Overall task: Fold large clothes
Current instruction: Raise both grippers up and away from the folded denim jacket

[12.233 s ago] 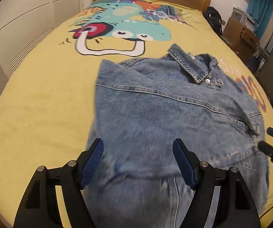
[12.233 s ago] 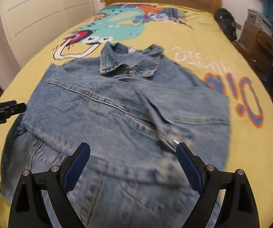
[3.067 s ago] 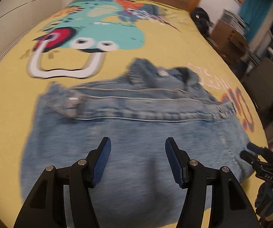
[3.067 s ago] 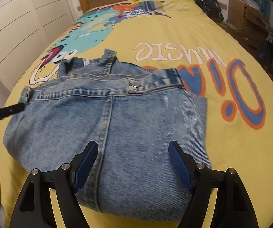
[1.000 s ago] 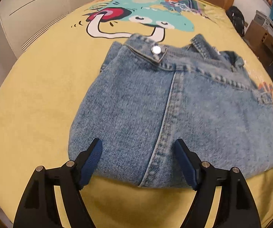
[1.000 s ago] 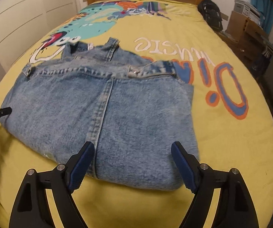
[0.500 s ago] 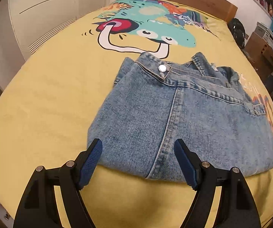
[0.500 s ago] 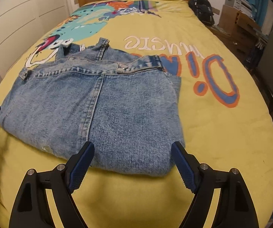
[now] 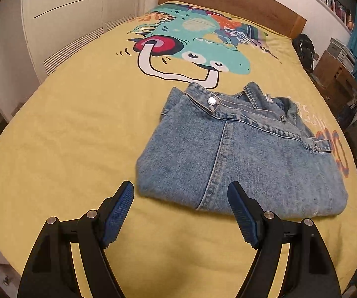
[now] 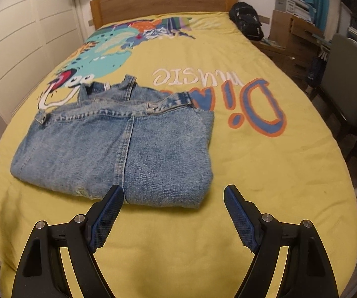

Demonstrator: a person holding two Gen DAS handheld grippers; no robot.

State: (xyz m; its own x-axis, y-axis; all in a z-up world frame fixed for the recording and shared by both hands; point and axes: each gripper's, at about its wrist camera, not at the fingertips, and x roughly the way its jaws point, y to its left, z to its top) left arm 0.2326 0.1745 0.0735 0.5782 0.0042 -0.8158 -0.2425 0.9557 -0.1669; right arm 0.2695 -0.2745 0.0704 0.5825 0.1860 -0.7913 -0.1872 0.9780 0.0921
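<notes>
A blue denim jacket [image 9: 240, 154] lies folded into a flat rectangle on the yellow bedspread [image 9: 79, 129]; it also shows in the right wrist view [image 10: 118, 146]. Its collar and a metal snap sit at the far edge. My left gripper [image 9: 181, 198] is open and empty, held above the bedspread just short of the jacket's near edge. My right gripper [image 10: 173, 198] is open and empty, also just short of the near edge, toward the jacket's right corner. Neither touches the denim.
The bed has a wooden headboard [image 10: 163, 2] at the far end. White wardrobe doors [image 9: 66, 24] stand to the left. A black bag [image 10: 248, 24], cardboard boxes [image 10: 292, 32] and a grey chair [image 10: 345, 82] stand to the right of the bed.
Both grippers have drawn back toward me and risen, so the folded jacket now lies farther ahead. The jacket itself has not moved over the last second.
</notes>
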